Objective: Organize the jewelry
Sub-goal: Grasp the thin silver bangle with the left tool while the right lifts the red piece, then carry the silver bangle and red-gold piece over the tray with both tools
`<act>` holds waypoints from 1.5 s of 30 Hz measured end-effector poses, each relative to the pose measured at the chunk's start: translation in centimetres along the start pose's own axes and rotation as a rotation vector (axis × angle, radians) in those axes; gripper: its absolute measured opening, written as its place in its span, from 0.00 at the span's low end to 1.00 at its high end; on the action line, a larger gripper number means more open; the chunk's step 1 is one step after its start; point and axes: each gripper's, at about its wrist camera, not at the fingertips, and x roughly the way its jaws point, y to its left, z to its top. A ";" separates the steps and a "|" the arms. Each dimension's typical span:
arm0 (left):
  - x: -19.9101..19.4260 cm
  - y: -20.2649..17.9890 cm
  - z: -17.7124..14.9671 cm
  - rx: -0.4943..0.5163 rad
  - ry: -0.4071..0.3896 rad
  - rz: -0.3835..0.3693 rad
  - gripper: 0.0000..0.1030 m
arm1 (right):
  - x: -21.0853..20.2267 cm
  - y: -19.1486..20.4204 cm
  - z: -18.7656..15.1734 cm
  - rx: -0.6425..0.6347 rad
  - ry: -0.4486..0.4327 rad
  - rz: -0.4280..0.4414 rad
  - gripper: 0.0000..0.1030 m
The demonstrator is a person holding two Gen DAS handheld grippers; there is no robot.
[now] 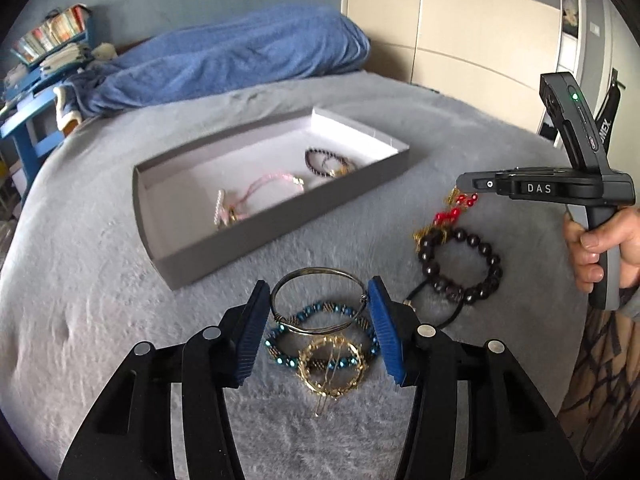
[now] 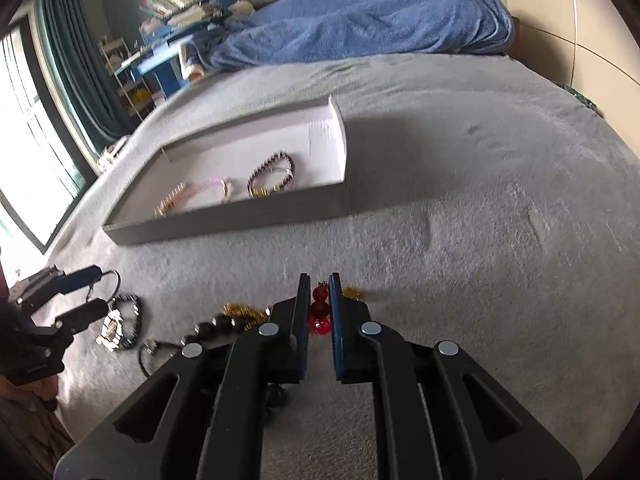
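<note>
A grey tray lies on the bed and holds a pink bracelet, a dark beaded bracelet and a pale hair clip. My left gripper is open above a silver bangle, a blue beaded bracelet and a gold ring-shaped clip. My right gripper is shut on a red and gold bead chain, lifting one end off the bed. A dark wooden bead bracelet lies beside it.
A black hair tie lies by the wooden bracelet. A blue blanket is heaped at the head of the bed. A blue shelf with books stands at the left. A window is beside the bed.
</note>
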 end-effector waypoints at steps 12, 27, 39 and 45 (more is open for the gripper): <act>-0.4 2.9 3.2 -0.042 -0.035 0.064 0.51 | -2.1 0.1 3.0 0.036 -0.078 0.073 0.09; 1.9 5.5 8.6 -0.058 -0.053 0.104 0.51 | -2.9 4.2 9.9 -0.036 -0.208 0.115 0.09; 6.4 10.3 10.5 -0.114 0.013 0.161 0.51 | 1.0 6.3 15.7 -0.054 -0.235 0.134 0.09; 8.9 12.3 10.9 -0.125 0.049 0.160 0.51 | 3.8 5.9 17.6 -0.048 -0.218 0.113 0.09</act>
